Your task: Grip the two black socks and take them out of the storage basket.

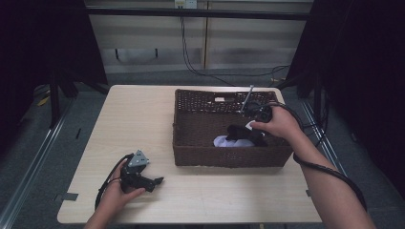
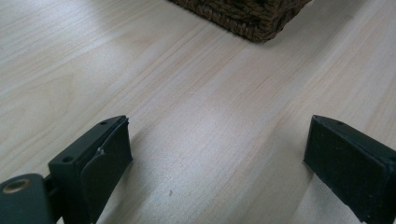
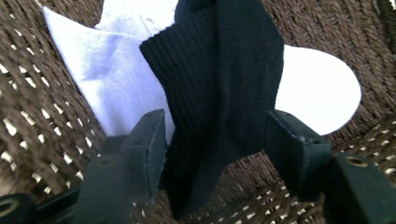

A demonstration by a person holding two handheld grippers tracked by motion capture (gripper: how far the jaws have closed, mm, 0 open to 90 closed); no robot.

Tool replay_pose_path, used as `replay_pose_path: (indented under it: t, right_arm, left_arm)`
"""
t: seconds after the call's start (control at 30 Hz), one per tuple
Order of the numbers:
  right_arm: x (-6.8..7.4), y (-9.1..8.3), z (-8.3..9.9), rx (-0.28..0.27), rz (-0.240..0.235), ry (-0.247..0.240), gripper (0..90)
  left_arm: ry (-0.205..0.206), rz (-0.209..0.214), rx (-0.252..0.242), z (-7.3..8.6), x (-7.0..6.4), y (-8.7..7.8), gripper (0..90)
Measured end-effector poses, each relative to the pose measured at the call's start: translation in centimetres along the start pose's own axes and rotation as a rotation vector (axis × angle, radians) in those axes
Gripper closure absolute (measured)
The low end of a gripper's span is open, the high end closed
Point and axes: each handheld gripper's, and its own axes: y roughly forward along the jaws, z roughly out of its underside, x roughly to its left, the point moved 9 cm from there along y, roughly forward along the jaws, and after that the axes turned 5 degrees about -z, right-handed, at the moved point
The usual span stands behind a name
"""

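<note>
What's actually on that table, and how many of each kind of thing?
Wicker basket: 1
Black sock: 1, between the right tool jaws
White socks: 1 or 2, overlapped, cannot tell
Handheld tools: 2, the left tool open over the table
Total: 5 or 6

black sock hides part of white sock; basket cropped.

Rough woven wicker basket on smooth pale wood table (matt grain).
</note>
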Motion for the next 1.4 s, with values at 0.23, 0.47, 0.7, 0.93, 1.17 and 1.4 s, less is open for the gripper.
replay_pose_path:
  t: [0.23, 0.47, 0.7, 0.93, 1.17, 1.4]
  right_arm:
    - [0.0, 0.0, -0.4, -0.005, 0.000, 0.016, 76.0]
    - [0.2, -0.9, -0.4, -0.005, -0.013, 0.007, 89.8]
    - [0.0, -0.3, -0.6, -0.020, 0.001, 0.020, 57.1]
    - [-0.7, 0.0, -1.5, -0.042, -0.022, 0.044, 49.3]
    - [-0.7, 1.8, -2.2, -0.025, -0.089, 0.051, 74.1]
    - [0.2, 0.0, -2.0, -0.036, -0.068, 0.021, 81.3]
  left_arm:
    - [0.001, 0.001, -0.001, 0.0, 0.0, 0.0, 6.3]
    - [0.003, 0.001, -0.001, 0.0, 0.0, 0.0, 6.3]
    - [0.001, 0.001, 0.000, 0.0, 0.0, 0.0, 6.3]
    - [0.004, 0.004, -0.001, 0.0, 0.0, 0.0, 6.1]
    - [0.003, 0.005, 0.000, 0.0, 0.0, 0.0, 6.1]
    - [0.005, 0.004, -0.001, 0.0, 0.0, 0.0, 6.1]
